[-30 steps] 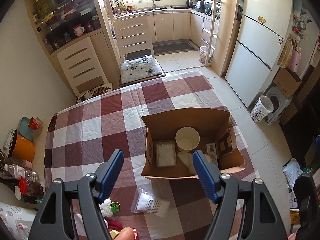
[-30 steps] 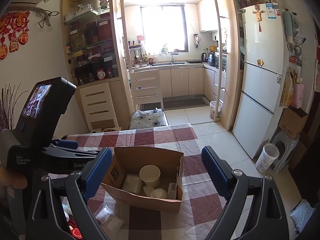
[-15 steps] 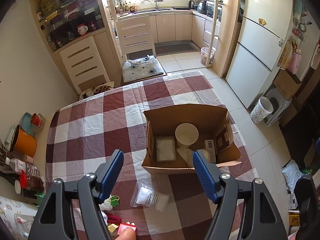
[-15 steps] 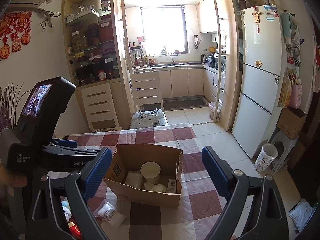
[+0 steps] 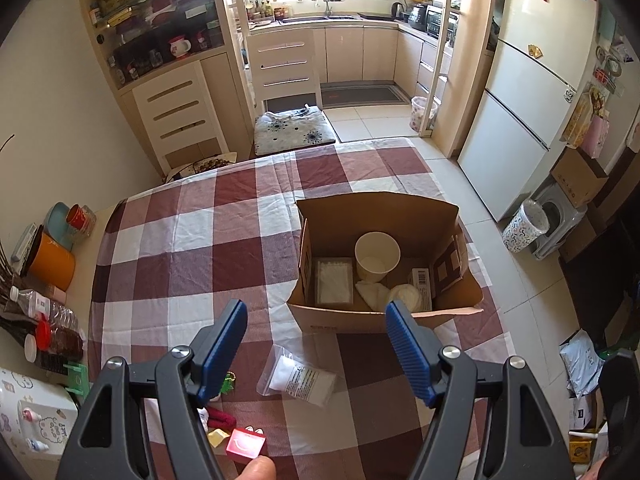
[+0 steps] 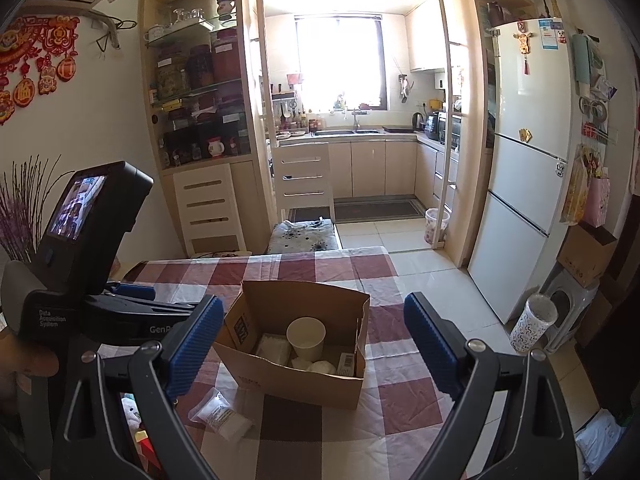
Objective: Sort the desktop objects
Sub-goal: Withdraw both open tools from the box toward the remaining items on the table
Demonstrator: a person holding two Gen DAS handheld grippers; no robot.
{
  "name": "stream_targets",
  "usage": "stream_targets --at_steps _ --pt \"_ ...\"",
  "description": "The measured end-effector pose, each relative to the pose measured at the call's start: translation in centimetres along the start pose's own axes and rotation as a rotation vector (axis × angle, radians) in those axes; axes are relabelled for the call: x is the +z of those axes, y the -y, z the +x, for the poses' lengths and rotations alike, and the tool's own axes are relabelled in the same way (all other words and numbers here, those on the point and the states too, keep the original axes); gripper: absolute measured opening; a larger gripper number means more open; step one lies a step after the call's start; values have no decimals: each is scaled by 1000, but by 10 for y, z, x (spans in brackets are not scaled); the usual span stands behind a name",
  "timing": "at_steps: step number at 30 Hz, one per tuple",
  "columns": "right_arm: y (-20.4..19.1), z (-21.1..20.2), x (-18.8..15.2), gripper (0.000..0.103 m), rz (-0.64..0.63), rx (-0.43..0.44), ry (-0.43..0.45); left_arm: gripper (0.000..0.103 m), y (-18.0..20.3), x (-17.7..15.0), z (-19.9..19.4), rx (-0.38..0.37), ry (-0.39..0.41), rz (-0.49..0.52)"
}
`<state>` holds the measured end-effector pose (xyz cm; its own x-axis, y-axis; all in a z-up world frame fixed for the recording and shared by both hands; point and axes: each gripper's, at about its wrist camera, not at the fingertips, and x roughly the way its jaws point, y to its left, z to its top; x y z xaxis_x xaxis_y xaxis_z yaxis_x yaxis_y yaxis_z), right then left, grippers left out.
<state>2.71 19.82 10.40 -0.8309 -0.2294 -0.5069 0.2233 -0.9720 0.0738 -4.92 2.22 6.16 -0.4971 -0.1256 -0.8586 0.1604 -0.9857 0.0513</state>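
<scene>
I am holding the left gripper (image 5: 316,344) and right gripper (image 6: 314,344) with jaws standing wide, gripping nothing; the clear packet (image 5: 298,376) is lying on the tabletop (image 5: 192,248), just near of the cardboard box (image 5: 380,320).

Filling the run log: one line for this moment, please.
left tongs: open, empty | right tongs: open, empty | plastic bag: on tablecloth

Table layout: box toward right edge, loose items near front.

Cardboard box (image 5: 384,320) sits on the table (image 5: 192,248), holding a paper cup (image 5: 377,255) at the middle, a flat packet (image 5: 334,283) left of it, a small carton (image 5: 421,280) right. Plastic bag (image 5: 298,376) lies in front of box; small items (image 5: 236,436) front-left of the bag. Chair (image 5: 294,130) behind the table, fridge (image 5: 520,120) to the right.
</scene>
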Motion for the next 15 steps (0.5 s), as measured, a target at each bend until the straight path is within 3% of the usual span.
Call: stream_targets --at_steps 15 --pt "-10 -9 -16 93 12 -1 -16 74 -6 -27 7 13 -38 10"
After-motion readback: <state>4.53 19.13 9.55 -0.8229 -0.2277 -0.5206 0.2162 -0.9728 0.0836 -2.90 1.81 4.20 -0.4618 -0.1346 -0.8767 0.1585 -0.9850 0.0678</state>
